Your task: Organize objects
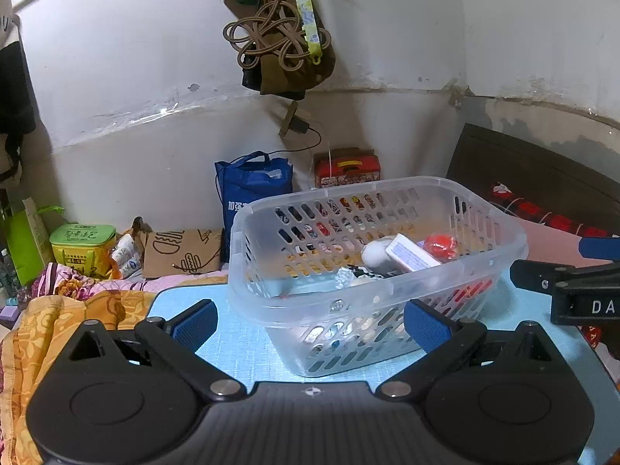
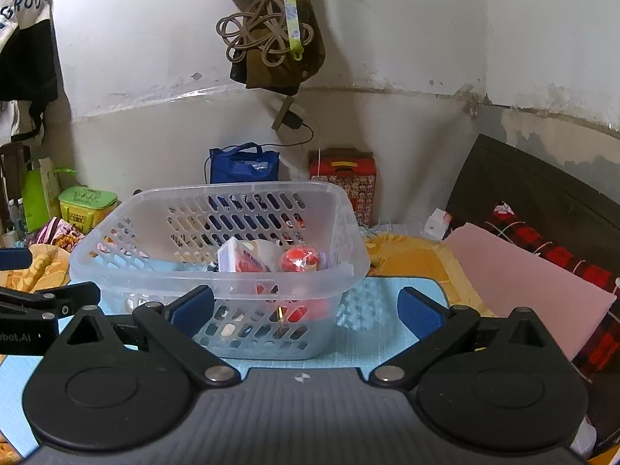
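As far as both wrist views show, sorting judged close to finished. Blue mat seen bare around the basket; no loose item visible on it in either view, though the near edge is hidden behind the gripper bodies. Surrounding bedding and pink board carry clutter of the room only; cannot tell whether any of that belongs to the task.

Clear slotted basket standing upright on the mat, centre of both views, just beyond the fingertips. Holds several items already: white box with printed label lying tilted against other contents, a white rounded object beside it, a red ball-like item towards the right-hand end, and something small, black and white low in the basket, too cluttered to identify. More red showing through the lower slots; not identifiable.

Left gripper empty, jaws spread wide, one blue pad either side of the basket's near corner, not touching it as far as can be judged. Right gripper likewise empty and wide, level with the basket's near wall.

Remaining, as a judgement: perhaps nothing but a final check, or repositioning of the basket.
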Tool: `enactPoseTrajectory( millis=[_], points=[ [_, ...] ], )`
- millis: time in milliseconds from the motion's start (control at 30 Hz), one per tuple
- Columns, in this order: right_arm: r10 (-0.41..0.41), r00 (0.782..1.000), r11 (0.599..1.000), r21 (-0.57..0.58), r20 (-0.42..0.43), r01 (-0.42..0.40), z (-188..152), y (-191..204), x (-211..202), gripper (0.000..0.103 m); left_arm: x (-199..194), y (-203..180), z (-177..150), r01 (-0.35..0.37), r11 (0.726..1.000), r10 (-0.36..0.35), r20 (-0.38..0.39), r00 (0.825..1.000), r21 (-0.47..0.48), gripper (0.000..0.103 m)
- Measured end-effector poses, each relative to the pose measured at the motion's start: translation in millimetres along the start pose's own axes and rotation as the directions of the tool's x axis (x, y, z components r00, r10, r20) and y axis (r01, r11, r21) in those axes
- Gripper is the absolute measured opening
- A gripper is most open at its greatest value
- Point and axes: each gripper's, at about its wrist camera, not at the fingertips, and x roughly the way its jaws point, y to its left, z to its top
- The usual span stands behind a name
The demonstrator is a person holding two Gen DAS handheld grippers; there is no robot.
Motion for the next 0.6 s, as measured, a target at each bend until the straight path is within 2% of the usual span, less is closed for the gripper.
enactPoseTrajectory(
  millis=[600],
  points=[
    [0.004, 1.000, 1.000, -0.007, 0.006, -0.004, -3.4, 2.0, 0.7, 0.103, -0.6, 2.2, -1.6, 0.002, 1.000, -0.002, -0.001, 1.000, -0.010, 0.103]
  ],
)
